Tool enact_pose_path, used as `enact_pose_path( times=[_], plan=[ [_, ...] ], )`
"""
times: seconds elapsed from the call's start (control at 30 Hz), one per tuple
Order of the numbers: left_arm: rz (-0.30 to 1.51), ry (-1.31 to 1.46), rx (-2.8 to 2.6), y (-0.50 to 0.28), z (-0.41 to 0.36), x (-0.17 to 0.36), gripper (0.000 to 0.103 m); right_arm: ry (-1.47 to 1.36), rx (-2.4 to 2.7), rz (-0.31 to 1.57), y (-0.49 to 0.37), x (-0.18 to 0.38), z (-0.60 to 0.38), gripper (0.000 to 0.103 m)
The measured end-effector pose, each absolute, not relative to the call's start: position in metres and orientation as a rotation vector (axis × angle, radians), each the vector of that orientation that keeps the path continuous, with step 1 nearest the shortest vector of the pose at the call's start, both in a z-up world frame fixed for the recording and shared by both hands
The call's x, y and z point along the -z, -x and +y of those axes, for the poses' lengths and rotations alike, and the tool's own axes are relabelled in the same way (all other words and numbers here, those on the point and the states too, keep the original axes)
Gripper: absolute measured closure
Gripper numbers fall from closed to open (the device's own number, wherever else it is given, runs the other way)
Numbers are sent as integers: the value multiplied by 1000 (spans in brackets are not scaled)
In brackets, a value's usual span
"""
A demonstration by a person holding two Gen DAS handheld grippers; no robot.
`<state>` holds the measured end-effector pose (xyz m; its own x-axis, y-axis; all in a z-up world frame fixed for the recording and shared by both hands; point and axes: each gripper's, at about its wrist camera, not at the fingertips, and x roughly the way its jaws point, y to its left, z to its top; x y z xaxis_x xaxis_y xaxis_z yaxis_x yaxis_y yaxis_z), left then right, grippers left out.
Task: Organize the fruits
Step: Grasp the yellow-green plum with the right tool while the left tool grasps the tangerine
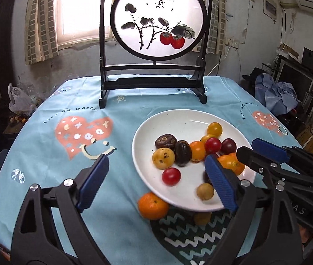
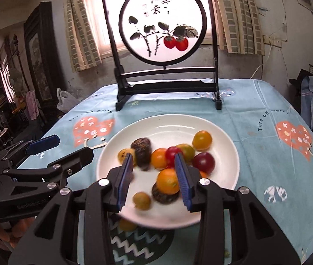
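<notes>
A white plate (image 1: 178, 119) (image 2: 222, 137) holds several small fruits: red, yellow and orange tomatoes, brown dates and spotted yellow loquats. My left gripper (image 1: 156, 176) is wide open over the plate's near left rim, with a red tomato (image 1: 171, 176) lying loose between its fingers. My right gripper (image 2: 154, 176) hangs over the plate's near side, narrowly open. An orange fruit (image 2: 168, 181) atop a dark date (image 2: 164, 195) lies beside its right pad, blurred. A tangerine (image 1: 153, 205) and a yellow fruit (image 1: 201, 218) (image 2: 126, 224) lie off the plate at its near rim.
A black-framed round screen painted with persimmons (image 1: 154, 22) (image 2: 163, 24) stands at the table's back. A dark zigzag-patterned mat (image 1: 189, 238) (image 2: 138, 240) lies under the plate's near edge. The blue tablecloth (image 1: 68, 154) covers the table. Each gripper shows in the other's view (image 1: 256, 151) (image 2: 72, 146).
</notes>
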<state>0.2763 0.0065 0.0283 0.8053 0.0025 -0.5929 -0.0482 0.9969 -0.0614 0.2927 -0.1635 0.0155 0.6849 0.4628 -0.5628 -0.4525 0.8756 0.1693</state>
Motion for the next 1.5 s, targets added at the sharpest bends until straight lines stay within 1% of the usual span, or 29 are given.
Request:
enact_pose_path(
  times=[0.07, 0.13, 0.27, 0.37, 0.53, 1.1, 1.17, 1.2, 1.27, 1.5],
  plan=[
    [625, 82, -47, -263, 12, -22, 8, -25, -512, 633, -280, -9, -163, 62],
    [639, 92, -72, -254, 22, -10, 7, -31, -504, 640, -269, 2, -164, 62],
    [729, 174, -165, -253, 54, 16, 8, 16, -528, 775, -264, 38, -157, 62],
    [707, 207, -271, -251, 73, 13, 8, 37, -551, 830, -261, 51, -151, 62],
    [725, 307, -284, -246, 92, 14, 8, 84, -590, 849, -253, 56, -137, 62],
    [748, 331, -278, -248, 94, 14, 8, 170, -470, 887, -275, 73, -101, 62],
    [745, 327, -282, -248, 94, 14, 8, 185, -452, 881, -275, 73, -100, 66],
    [745, 327, -284, -248, 94, 14, 8, 183, -445, 880, -275, 73, -101, 71],
    [747, 330, -287, -249, 95, 14, 8, 160, -449, 883, -276, 73, -106, 75],
    [759, 326, -286, -250, 94, 18, 8, 102, -499, 873, -263, 64, -122, 75]
  ],
)
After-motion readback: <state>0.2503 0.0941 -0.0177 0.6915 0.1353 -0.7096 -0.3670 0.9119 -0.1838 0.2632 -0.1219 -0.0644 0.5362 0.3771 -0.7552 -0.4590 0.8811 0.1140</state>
